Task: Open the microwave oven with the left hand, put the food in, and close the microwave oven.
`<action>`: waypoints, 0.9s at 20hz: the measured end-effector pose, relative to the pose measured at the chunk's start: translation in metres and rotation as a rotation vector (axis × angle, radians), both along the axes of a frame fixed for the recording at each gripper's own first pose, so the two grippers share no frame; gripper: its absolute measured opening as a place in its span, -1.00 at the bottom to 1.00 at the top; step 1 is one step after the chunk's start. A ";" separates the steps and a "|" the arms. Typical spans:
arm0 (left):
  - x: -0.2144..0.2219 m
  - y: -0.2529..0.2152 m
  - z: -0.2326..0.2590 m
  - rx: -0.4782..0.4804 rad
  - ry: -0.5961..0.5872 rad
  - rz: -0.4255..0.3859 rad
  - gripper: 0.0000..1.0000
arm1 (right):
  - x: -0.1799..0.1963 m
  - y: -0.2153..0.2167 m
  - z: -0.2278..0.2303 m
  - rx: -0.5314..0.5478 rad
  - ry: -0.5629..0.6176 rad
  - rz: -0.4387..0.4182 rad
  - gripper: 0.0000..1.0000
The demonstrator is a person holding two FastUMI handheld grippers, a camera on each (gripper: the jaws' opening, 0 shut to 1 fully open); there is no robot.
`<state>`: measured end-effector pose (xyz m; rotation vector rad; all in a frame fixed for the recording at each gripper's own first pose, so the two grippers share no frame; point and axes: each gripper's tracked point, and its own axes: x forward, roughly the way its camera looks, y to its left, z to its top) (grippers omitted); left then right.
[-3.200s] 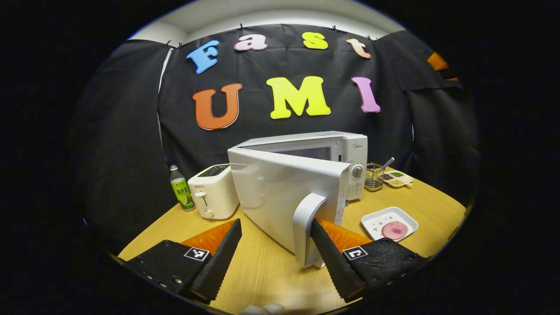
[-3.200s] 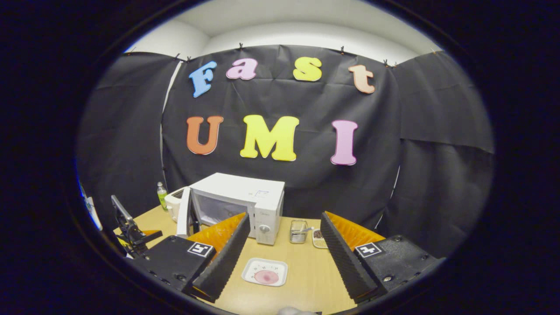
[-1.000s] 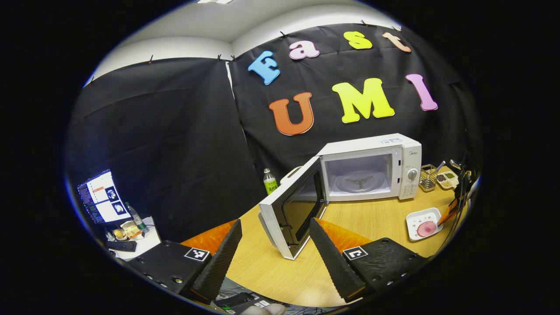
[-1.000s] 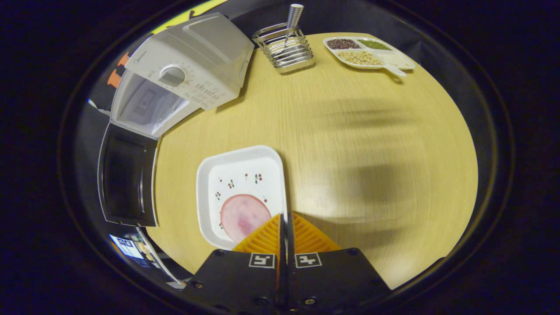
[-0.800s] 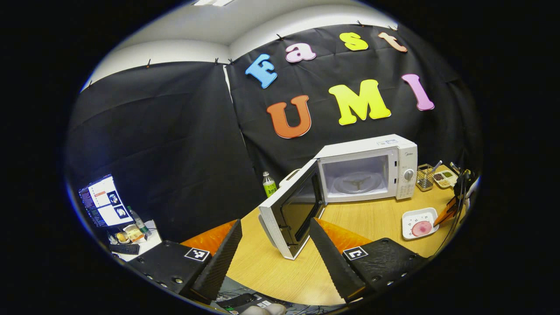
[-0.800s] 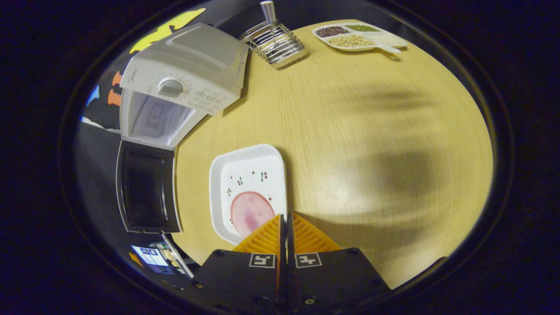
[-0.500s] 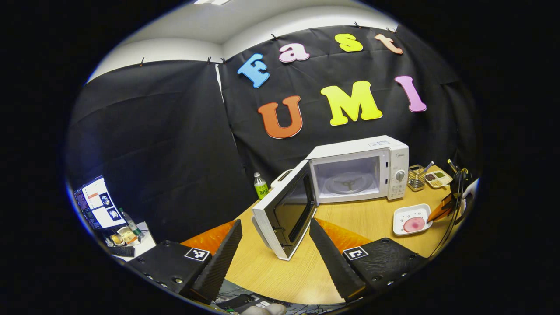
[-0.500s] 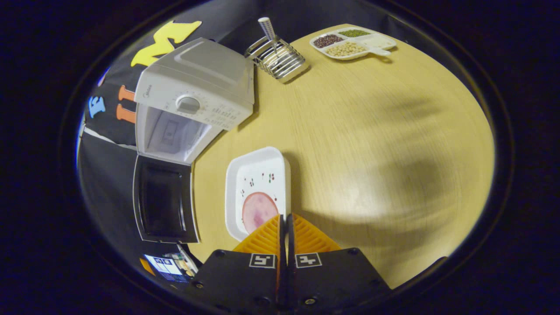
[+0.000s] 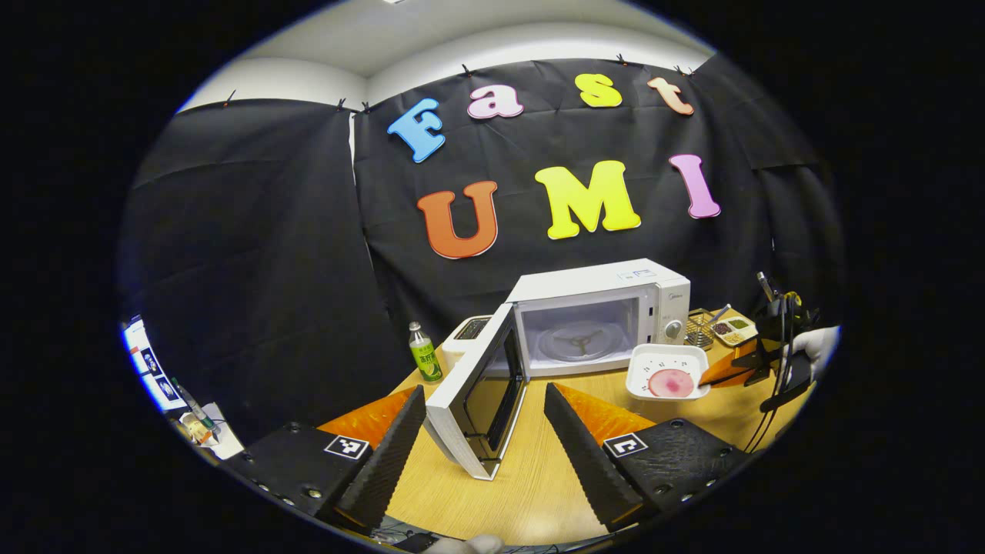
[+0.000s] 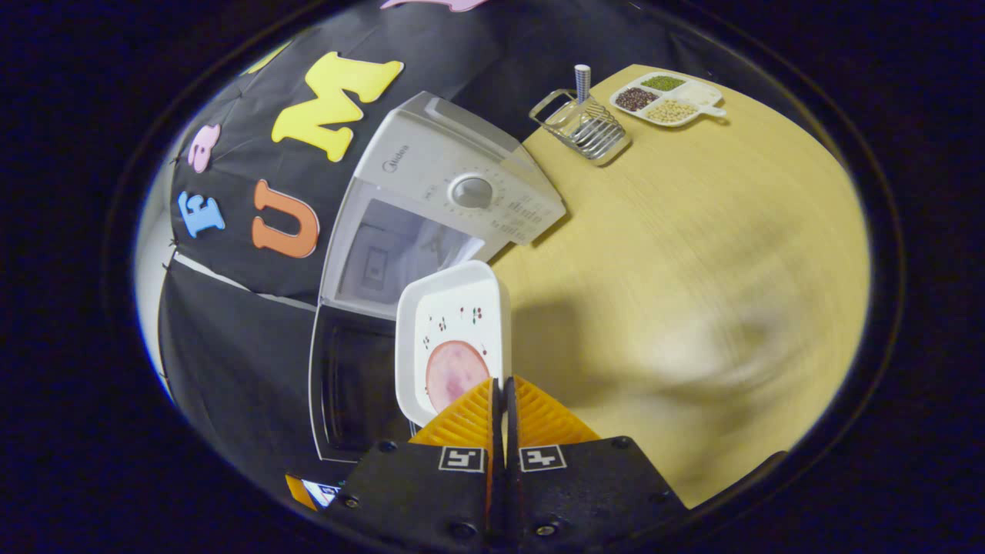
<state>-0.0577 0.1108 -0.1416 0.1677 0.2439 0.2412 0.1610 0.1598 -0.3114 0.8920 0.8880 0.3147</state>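
1. White and square, the plate (image 10: 454,323) with a pink slice of ham (image 10: 455,373) on it is pinched at its near rim by the right gripper (image 10: 504,392), whose fingers are pressed together on the rim.
2. From the left gripper view, the plate (image 9: 666,372) is seen lifted off the wooden table (image 9: 539,477), just in front of the microwave (image 9: 608,315).
3. The microwave door (image 9: 481,396) is swung wide to the left, and the glass turntable (image 9: 577,342) is seen inside the lit cavity.
4. The left gripper (image 9: 485,438) is held spread apart near the table's edge, nothing between its fingers, with the door's lower corner seen in the gap beyond them.
5. The right gripper (image 9: 727,371) is seen from the left gripper view at the plate's right edge, held by a gloved hand (image 9: 817,342).
6. A green bottle (image 9: 425,354) and a toaster (image 9: 469,332) are stood behind the door; a wire rack (image 10: 582,123) and a divided dish of beans (image 10: 668,96) are set to the microwave's right.
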 end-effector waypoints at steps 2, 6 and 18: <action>0.006 0.002 0.007 0.005 -0.012 -0.041 0.89 | 0.010 0.029 0.014 0.024 -0.040 -0.044 -0.94; 0.013 0.002 0.010 0.000 -0.028 -0.107 0.89 | 0.045 0.076 0.021 0.061 -0.100 -0.197 -0.93; 0.029 0.033 -0.016 0.008 -0.001 -0.118 0.89 | 0.169 0.154 -0.011 0.128 -0.077 -0.604 -0.93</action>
